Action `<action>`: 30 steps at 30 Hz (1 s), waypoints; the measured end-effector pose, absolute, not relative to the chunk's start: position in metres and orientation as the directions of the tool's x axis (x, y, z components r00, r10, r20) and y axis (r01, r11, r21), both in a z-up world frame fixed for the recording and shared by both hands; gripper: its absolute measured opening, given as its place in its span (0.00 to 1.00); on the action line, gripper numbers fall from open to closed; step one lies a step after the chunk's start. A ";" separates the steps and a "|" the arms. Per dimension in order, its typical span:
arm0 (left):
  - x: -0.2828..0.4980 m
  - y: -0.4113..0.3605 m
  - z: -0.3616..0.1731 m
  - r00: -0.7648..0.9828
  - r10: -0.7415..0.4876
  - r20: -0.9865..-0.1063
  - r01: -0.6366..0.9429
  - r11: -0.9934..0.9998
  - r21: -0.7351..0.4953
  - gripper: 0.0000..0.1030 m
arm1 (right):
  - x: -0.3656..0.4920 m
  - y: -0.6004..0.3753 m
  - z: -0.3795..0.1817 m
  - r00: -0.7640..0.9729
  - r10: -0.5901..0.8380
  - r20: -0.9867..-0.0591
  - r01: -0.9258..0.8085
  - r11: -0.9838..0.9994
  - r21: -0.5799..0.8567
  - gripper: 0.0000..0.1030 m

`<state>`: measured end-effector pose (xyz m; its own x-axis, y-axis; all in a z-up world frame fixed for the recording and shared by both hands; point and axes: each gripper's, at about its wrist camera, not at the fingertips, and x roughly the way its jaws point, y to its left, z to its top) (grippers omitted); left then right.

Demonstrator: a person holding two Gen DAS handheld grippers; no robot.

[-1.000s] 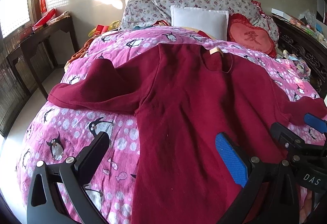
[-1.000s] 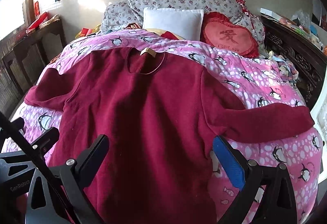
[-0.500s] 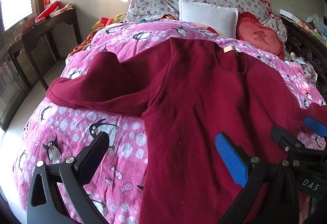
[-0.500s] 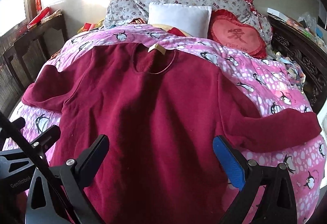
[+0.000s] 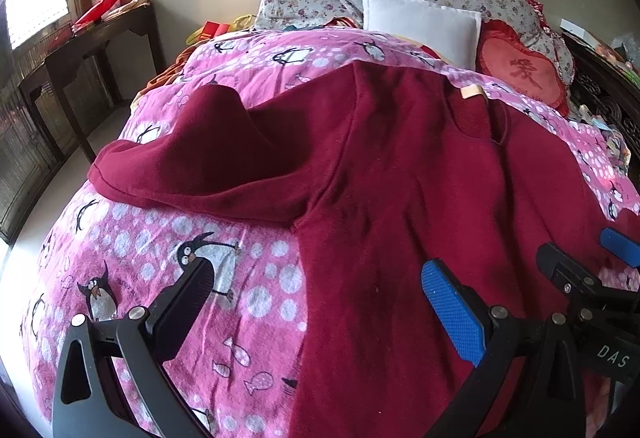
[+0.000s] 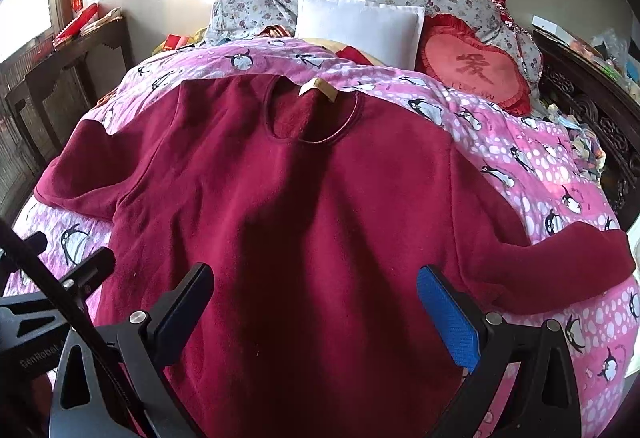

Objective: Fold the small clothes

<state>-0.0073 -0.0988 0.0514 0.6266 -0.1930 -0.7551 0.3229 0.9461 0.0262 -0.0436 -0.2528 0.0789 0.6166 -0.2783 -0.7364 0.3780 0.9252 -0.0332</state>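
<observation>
Two grippers hover over the lower part of a sweater [image 6: 304, 198], each with its fingers spread wide and holding nothing. Left gripper [image 5: 320, 302]: black finger [image 5: 188, 290] above the bedspread [image 5: 168, 238], blue finger [image 5: 448, 306] above the sweater's left side. Right gripper [image 6: 316, 302]: both fingers above the sweater body, black [image 6: 188, 298] to the left and blue [image 6: 444, 310] near the base of the right sleeve [image 6: 560, 266].

Sweater: dark red, laid flat and face up on the bed, neckline [image 6: 312, 110] toward the pillows [image 6: 360, 22], tan label showing inside the collar. Left sleeve [image 5: 192, 166] lies spread outward with a raised hump in its upper edge; the right sleeve stretches toward the bed's edge.

Progress, as judged: the garment is only spread out; no fold is visible. Both sleeves and the body remain to be folded.

Not shown: the hem lies below the frame, behind the grippers, so its state cannot be told. The right cuff nears the bed's edge, and whether it hangs over is unclear. Shadows across the body obscure small wrinkles.
</observation>
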 end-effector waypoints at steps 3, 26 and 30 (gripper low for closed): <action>-0.004 -0.095 0.051 0.626 -0.188 -0.757 0.313 0.950 0.023 1.00 | -0.041 -0.254 0.078 0.617 -0.275 -0.738 0.380 0.925 -0.027 1.00; 0.016 -0.076 0.046 0.618 -0.152 -0.771 0.261 0.965 0.019 1.00 | -0.018 -0.244 0.071 0.600 -0.235 -0.765 0.344 0.939 -0.018 1.00; 0.021 -0.073 0.046 0.617 -0.147 -0.774 0.253 0.967 0.018 1.00 | -0.011 -0.242 0.070 0.595 -0.213 -0.775 0.335 0.942 -0.002 1.00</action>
<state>0.0212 -0.0732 0.0458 0.6165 -0.1467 -0.7735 0.2532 0.9672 0.0184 -0.0106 -0.2418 0.0702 0.5952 -0.2128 -0.7749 0.3347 0.9423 -0.0017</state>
